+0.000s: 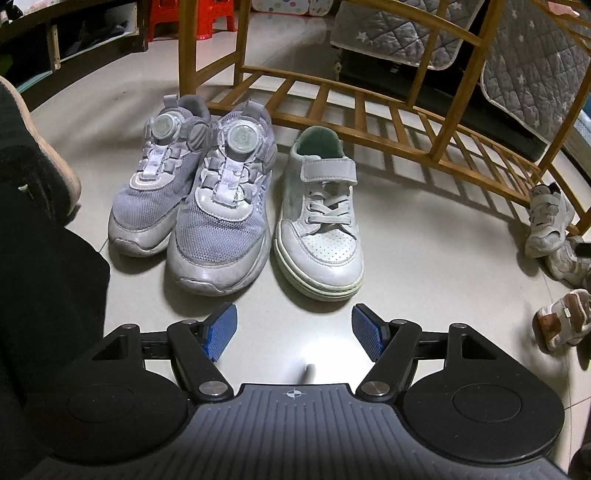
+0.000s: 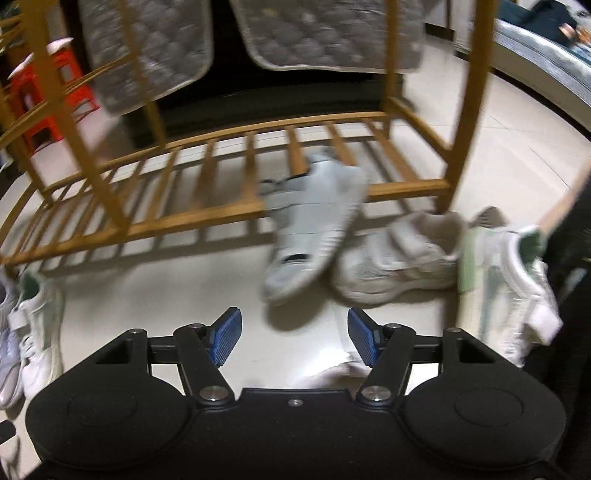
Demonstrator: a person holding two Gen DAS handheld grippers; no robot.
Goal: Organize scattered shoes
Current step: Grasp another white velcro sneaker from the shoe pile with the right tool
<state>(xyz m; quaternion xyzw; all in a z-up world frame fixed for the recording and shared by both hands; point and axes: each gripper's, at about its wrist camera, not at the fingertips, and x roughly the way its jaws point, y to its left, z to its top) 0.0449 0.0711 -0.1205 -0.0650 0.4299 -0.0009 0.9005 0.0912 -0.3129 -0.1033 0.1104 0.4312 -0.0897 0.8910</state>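
In the left wrist view two grey dial-lace sneakers (image 1: 192, 192) stand side by side on the tile floor, toes toward me, and a white strap sneaker (image 1: 321, 218) stands just right of them. My left gripper (image 1: 293, 328) hovers open in front of their toes with nothing between its blue pads. The right wrist view is blurred. There a grey strap shoe (image 2: 314, 225) leans on the rack's low rail, a cream sneaker (image 2: 399, 258) lies beside it, and a white sneaker with a green heel (image 2: 513, 280) lies at the right. My right gripper (image 2: 293, 336) is open and empty before them.
A wooden slatted shoe rack (image 1: 369, 122) (image 2: 184, 184) stands behind the shoes, with grey quilted cloths (image 1: 402, 33) hanging over it. More small shoes (image 1: 550, 221) and a sandal (image 1: 565, 317) lie at the right edge. A red stool (image 1: 188, 14) is at the back. A dark trouser leg and slipper (image 1: 44, 166) fill the left.
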